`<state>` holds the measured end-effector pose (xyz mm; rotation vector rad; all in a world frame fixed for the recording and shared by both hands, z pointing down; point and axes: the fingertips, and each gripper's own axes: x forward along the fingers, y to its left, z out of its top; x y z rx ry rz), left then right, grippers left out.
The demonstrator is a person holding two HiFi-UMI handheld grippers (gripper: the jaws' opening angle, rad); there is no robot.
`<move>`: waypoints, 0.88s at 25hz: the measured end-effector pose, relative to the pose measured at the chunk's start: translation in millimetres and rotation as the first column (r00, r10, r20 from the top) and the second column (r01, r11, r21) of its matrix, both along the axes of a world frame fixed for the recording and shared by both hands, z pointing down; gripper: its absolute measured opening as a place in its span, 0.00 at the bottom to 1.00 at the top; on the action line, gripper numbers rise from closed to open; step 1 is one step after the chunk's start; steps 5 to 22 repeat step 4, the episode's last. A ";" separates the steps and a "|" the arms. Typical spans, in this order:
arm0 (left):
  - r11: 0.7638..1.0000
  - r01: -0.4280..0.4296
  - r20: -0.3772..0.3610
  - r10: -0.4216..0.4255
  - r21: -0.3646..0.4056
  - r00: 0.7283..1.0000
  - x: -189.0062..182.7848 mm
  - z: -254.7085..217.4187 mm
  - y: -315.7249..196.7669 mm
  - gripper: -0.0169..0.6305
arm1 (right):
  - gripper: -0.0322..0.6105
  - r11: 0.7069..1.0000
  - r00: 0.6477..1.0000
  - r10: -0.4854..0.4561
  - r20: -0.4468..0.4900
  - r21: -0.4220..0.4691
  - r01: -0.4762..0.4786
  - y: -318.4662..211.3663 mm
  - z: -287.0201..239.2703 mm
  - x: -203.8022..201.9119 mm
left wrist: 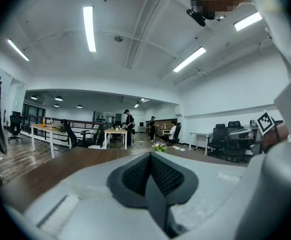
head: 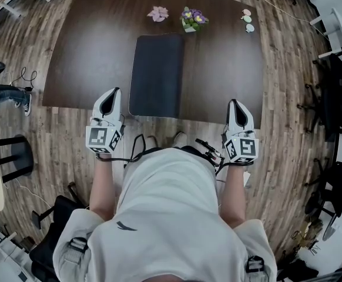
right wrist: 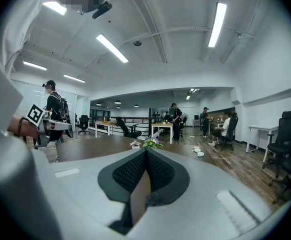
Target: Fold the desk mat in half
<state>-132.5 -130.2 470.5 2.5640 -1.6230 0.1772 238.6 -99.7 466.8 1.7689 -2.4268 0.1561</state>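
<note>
Shoulders in a pale top fill the head view's foot. Beyond them the left tool (head: 111, 96) and right tool (head: 234, 106) hang at the desk's (head: 89, 57) near edge, touching nothing. The desk mat (head: 157, 75) lies flat mid-desk (already doubled or not, I cannot tell). Left gripper view: jaws pressed together, empty. Right gripper view: likewise.

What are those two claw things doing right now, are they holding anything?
Left gripper: closed, jaws together, holding nothing.
Right gripper: closed, jaws together, holding nothing.
</note>
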 end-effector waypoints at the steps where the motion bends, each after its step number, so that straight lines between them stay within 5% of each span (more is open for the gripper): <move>1: 1.000 0.001 0.000 -0.001 0.000 1.000 -0.4 0.0 1.7 0.04 | 0.05 1.000 1.000 0.000 0.001 -0.001 0.000 1.3 -0.1 0.2; 22: 1.000 0.005 0.001 -0.005 -0.003 1.000 -2.4 0.4 7.2 0.04 | 0.05 1.000 1.000 -0.003 0.006 -0.008 0.003 5.0 1.1 -0.3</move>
